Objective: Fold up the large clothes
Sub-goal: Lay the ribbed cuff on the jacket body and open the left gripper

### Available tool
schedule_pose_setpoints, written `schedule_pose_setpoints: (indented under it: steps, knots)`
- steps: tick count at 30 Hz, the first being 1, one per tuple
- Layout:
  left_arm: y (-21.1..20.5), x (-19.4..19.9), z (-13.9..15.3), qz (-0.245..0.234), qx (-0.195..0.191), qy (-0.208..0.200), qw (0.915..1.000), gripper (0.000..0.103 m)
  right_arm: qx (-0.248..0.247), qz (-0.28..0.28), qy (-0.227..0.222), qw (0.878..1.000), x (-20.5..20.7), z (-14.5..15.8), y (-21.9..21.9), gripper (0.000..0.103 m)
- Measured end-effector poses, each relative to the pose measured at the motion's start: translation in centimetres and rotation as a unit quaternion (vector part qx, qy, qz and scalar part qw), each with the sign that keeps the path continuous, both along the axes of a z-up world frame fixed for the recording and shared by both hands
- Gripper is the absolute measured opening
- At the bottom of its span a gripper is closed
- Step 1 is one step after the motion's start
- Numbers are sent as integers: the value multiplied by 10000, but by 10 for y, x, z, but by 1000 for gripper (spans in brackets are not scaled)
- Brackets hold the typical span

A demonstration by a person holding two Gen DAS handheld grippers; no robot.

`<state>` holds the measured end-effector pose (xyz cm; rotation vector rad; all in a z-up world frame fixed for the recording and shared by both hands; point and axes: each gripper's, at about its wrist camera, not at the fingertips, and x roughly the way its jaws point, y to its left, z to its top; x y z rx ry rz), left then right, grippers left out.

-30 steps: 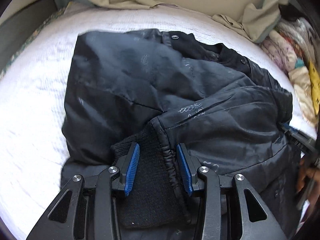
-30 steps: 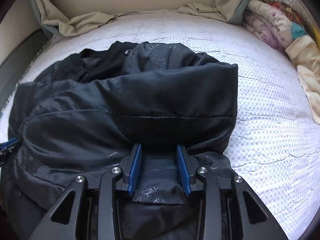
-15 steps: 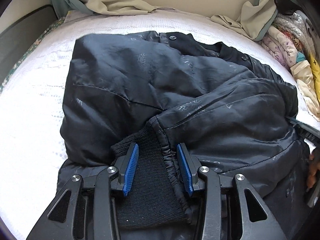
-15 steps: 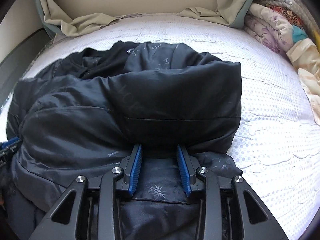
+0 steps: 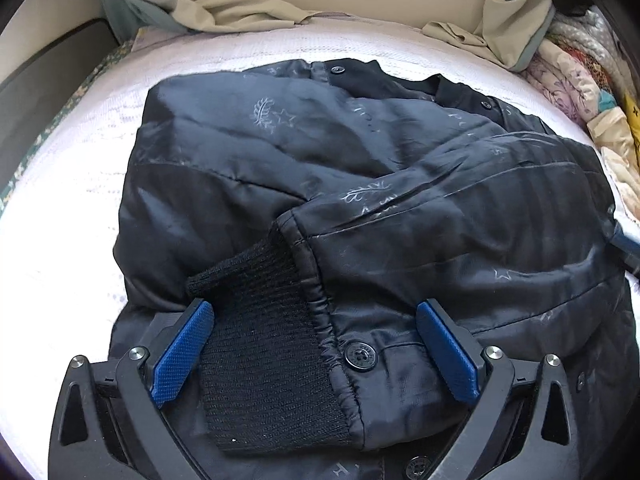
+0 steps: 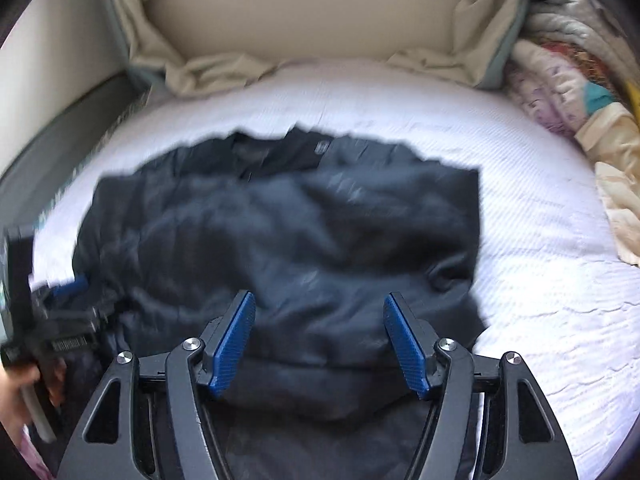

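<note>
The black jacket (image 5: 360, 208) is lying folded into a bundle on the white mattress (image 5: 60, 208) directly ahead of both my grippers, and no container is showing in either view, so I am turning straight to the grippers. My left gripper (image 5: 316, 352) is standing with its jaws spread as wide as they go, having just been opening; the jacket's black knit cuff (image 5: 256, 340) and a dark button (image 5: 361, 355) are lying between the blue pads (image 5: 180, 354), and the pads are not pressing on either. My right gripper (image 6: 320, 344) is hanging a little above the near edge of the jacket, its jaws parted about halfway and also just having been opening, with only loose dark cloth beneath the gap and nothing pinched. In that blurred right view, my left gripper is showing off to the left side with my hand (image 6: 20, 396) around its handle. Beyond the jacket, a beige sheet (image 5: 224, 12) is bunching against the headboard, and a heap of patterned bedding (image 6: 568, 92) is piling up far to the right.
</note>
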<state>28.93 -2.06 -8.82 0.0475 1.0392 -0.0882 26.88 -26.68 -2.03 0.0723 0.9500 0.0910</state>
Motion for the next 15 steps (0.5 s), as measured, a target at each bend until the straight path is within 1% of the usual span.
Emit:
schedule_pose_setpoints:
  steps: [3,6,8,10,15]
  knots:
    - [3,0,-2,19,-57,58,10000,103,-160,0,146,9998,0,-22,3,65]
    - [7,0,-7,50,-186,139,9997,103,-212,-21,114,9997,-1,-39,1,67]
    - [9,0,-9,55,-250,172,9995,103,-375,7,65,9993,-1,-45,5,67]
    - [8,-1,-9,40,-214,157,9996,103,-486,34,32,9988,-2,-49,9,67]
    - [7,-3,-9,34,-181,147,9997,103,-435,51,-1,9990,1,-57,7,67]
